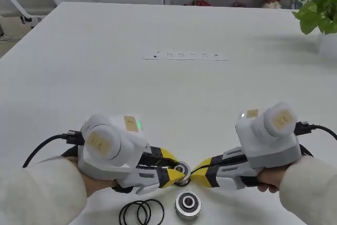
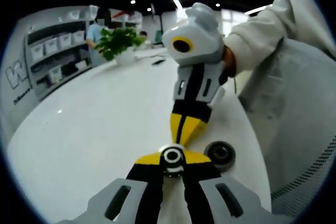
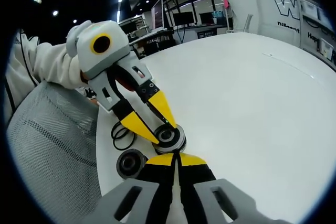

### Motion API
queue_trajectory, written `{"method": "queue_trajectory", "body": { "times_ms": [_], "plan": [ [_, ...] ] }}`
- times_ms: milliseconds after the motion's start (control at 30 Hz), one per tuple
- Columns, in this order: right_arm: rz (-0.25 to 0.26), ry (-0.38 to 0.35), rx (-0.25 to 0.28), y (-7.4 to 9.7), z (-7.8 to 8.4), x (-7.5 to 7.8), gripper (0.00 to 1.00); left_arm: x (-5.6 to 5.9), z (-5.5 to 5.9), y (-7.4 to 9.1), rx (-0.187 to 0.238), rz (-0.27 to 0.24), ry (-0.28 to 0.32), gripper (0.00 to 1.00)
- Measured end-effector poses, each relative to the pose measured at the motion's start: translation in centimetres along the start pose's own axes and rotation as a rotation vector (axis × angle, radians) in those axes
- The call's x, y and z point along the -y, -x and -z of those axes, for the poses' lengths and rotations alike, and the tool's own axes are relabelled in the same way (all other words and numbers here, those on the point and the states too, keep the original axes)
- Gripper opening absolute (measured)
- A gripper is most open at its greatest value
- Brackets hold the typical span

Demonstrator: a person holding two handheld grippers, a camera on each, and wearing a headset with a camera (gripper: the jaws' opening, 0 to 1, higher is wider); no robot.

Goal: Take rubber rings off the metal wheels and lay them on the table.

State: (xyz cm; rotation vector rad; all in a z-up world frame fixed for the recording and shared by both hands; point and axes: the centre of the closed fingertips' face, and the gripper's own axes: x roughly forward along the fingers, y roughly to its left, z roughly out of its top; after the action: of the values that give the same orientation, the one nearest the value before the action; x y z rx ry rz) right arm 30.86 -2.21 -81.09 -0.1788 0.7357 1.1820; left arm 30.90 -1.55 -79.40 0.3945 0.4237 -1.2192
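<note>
Left tool (image 1: 174, 173): clamped on a small metal wheel (image 2: 172, 156), one yellow tip on either side of it, low over the white counter (image 1: 158, 88).
Right tool (image 3: 177, 159): jaws together, tips touching the wheel's rim from the opposite side. Whether they nip any rubber I cannot tell.
Rubber on the held wheel: too small to make out.
Second wheel (image 1: 188, 204): lies flat on the counter, just beside the held one, nearer the person.
Loose rubber rings (image 1: 141, 212): thin black loops overlapping on the counter, left of the second wheel.
Wheel, likely handling: stiff, dense for its size and smooth, so prone to slip or spin. Best clamped across its flat faces.
Ring, likely handling: light, soft and stretchy. Best pinched at the outer edge and peeled sideways off the rim.
Risk: a stretched ring may snap back or flick away.
</note>
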Motion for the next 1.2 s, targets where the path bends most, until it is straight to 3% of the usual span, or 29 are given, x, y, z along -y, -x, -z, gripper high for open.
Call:
{"method": "queue_trajectory", "body": {
  "times_ms": [133,233,300,400,1200],
  "plan": [
    [-0.001,-0.092,0.013,0.2,-0.1,0.3,0.00,0.0,0.0,0.1,0.000,-0.002,-0.006,0.14],
    [0.002,-0.116,0.029,0.4,-0.4,0.6,0.00,0.0,0.0,0.1,-0.001,-0.005,-0.013,0.14],
    [-0.011,-0.190,0.059,0.6,-0.8,0.5,0.00,-0.1,0.0,0.2,-0.004,-0.010,-0.020,0.14],
    [-0.017,-0.232,0.088,0.8,-1.2,0.7,0.00,-0.1,0.0,0.2,-0.005,-0.013,-0.023,0.14],
    [-0.040,-0.204,0.094,0.5,-2.2,-0.4,0.00,-0.1,-0.1,0.2,-0.003,-0.020,-0.034,0.14]
  ]
}}
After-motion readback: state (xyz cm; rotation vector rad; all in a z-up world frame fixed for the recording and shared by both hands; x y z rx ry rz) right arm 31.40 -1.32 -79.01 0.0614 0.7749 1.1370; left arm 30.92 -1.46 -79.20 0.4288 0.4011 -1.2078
